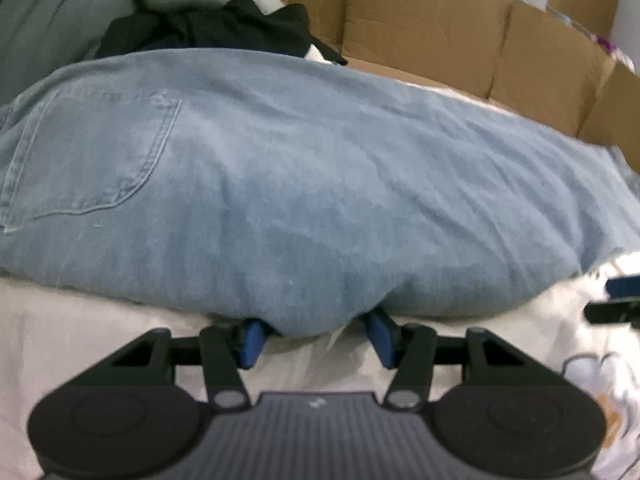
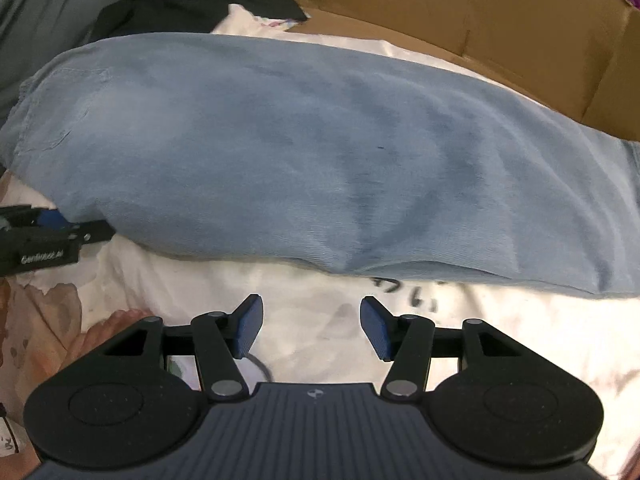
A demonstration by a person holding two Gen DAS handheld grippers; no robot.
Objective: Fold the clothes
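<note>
- Left gripper (image 1: 316, 338): black linkage arms, two per side, pinned with round silver-grey rivets at the base.
- Fingers (image 1: 253, 343) faced with blue ribbed pads.
- Base: dark grey ribbed centre plate with a small white mark, flanked by two round black housings, each with a raised disc.
- Triangular cut-outs in the outer black brackets.
- Right gripper (image 2: 312, 328): same build; blue textured pads (image 2: 376, 328), silver rivets, small white logo on the ribbed plate.
- Right wrist view, left edge: left unit seen side-on, black body with white lettering, too blurred to read.
</note>
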